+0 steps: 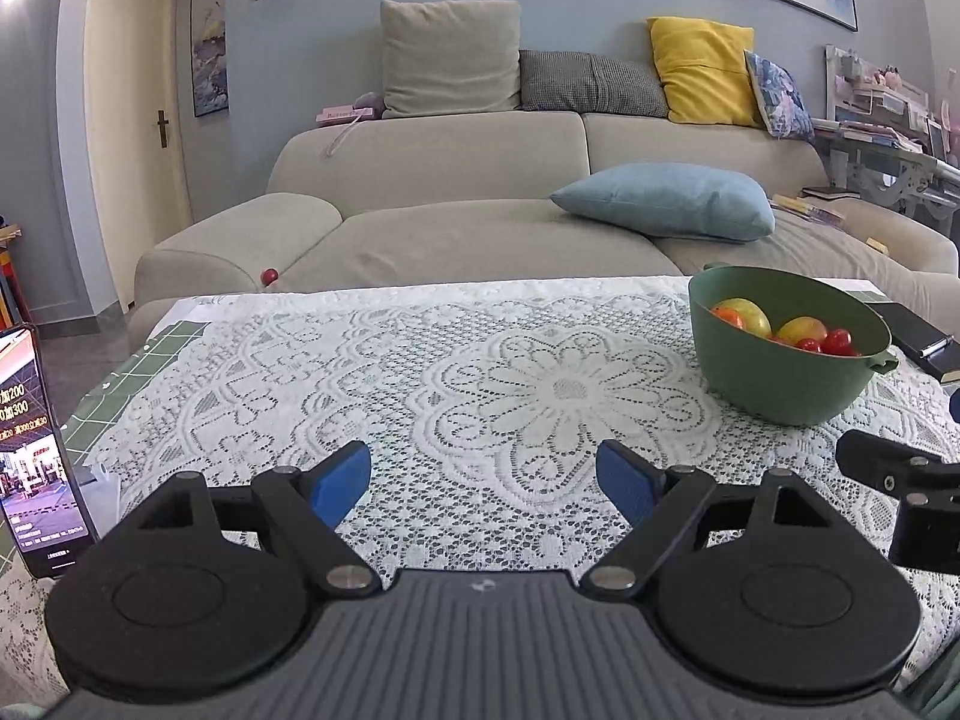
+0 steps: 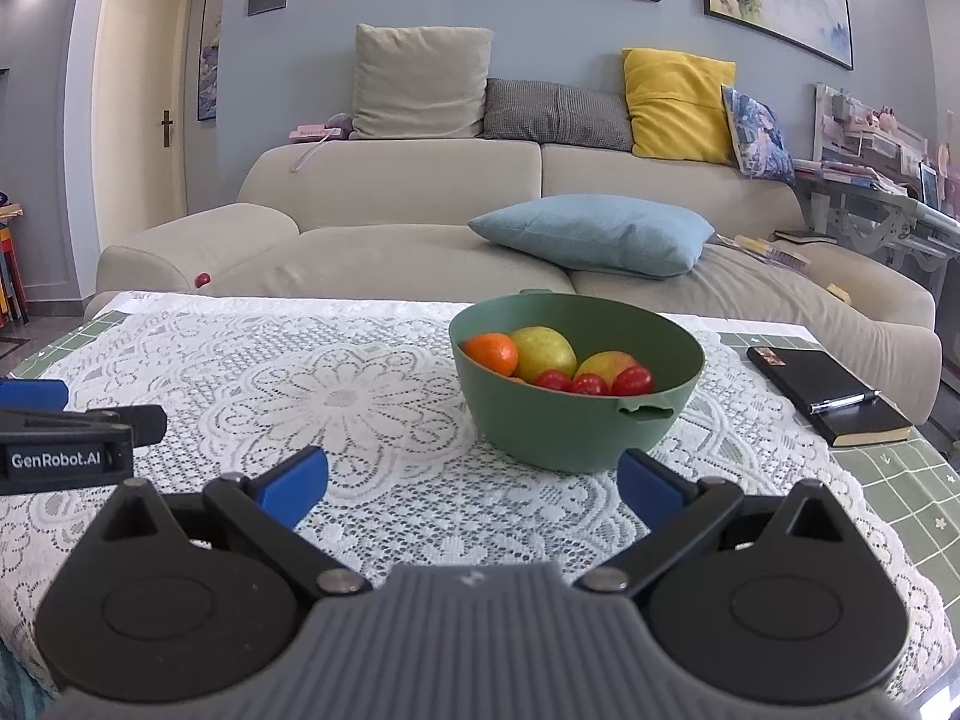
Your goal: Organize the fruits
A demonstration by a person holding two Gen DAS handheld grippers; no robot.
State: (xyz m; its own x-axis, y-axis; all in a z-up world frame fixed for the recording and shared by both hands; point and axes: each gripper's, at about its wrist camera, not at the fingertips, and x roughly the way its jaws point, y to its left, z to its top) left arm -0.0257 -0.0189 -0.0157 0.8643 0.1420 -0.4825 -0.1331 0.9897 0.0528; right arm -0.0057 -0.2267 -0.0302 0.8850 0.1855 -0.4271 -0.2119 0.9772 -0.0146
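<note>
A green bowl point(image 2: 576, 426) stands on the lace-covered table just beyond my right gripper point(image 2: 474, 480). It holds an orange point(image 2: 492, 353), two yellow-green fruits point(image 2: 545, 351) and three red cherry tomatoes point(image 2: 591, 383). My right gripper is open with nothing between its blue pads. In the left wrist view the same bowl point(image 1: 780, 372) sits at the right, and my left gripper point(image 1: 483, 480) is open over bare lace. A small red fruit point(image 1: 269, 276) lies on the sofa edge past the table.
A lit phone point(image 1: 36, 450) stands upright at the table's left edge. A black notebook with a pen point(image 2: 831, 399) lies right of the bowl. A beige sofa point(image 2: 420, 228) with cushions runs behind the table. The right gripper's body point(image 1: 900, 480) shows at the left view's right edge.
</note>
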